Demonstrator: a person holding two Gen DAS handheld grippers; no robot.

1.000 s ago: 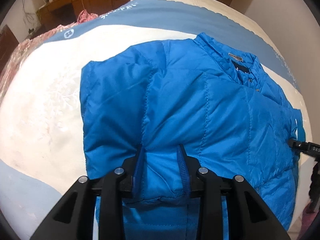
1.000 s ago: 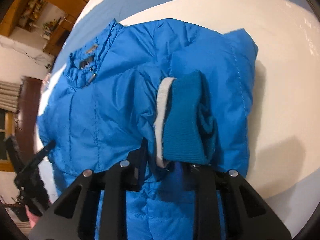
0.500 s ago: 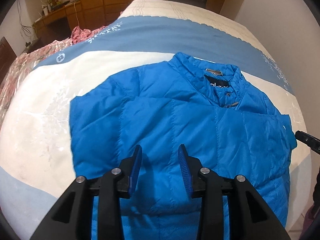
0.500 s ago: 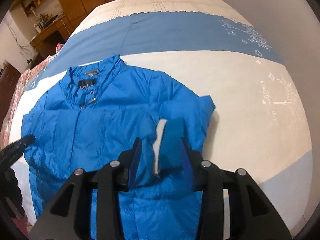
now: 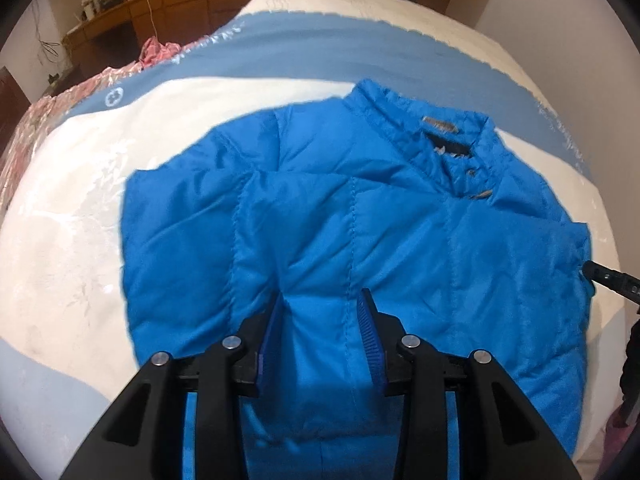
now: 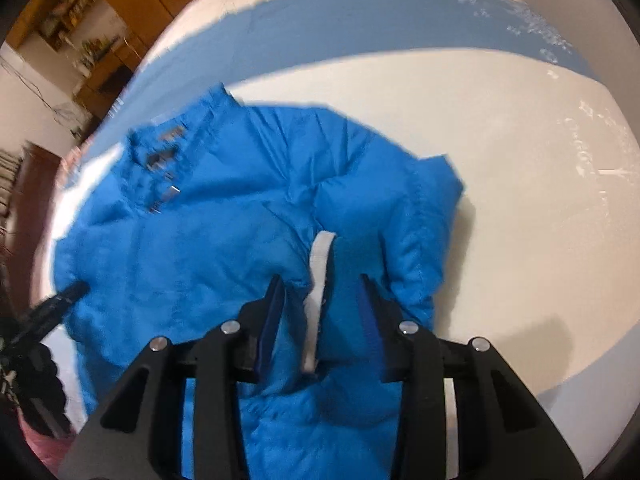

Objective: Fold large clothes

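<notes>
The blue jacket (image 5: 400,240) lies on the bed (image 5: 72,208). The left tool (image 5: 322,320) pinches a fold of it. The right tool (image 6: 320,304) grips its cuff (image 6: 320,280), jaws having just been opening.

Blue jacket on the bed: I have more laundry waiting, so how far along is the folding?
Done: the jacket lies flat, front up, both sleeves brought in over the chest. In hand: the left gripper pinches the left sleeve; the right gripper has the other sleeve's cuff between jaws that have just opened slightly. Left: the body shows no fold across it yet.
</notes>
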